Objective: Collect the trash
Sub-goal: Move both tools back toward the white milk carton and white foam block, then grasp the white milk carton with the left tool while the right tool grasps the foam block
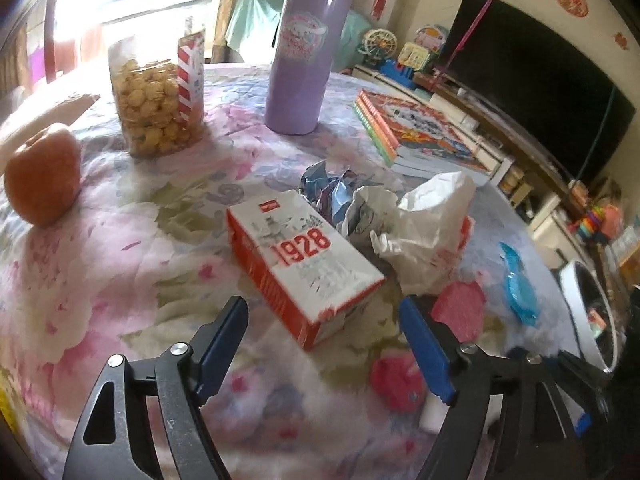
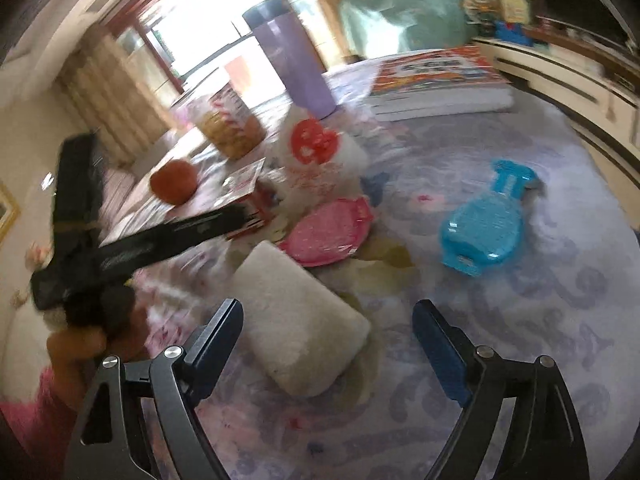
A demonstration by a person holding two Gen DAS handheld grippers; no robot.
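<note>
Bare cloth (image 2: 500,320) lies ahead; white block (image 2: 300,320) crowds the left.

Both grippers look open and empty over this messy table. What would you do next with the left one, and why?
Probably ease the left gripper forward and close on the 1928 box. Its jaws stand open and empty, the box's near end lies just ahead between them, and crumpled wrappers wait behind it.

Glossy cardboard box (image 1: 304,268), crumpled plastic bag (image 1: 432,220)
</note>
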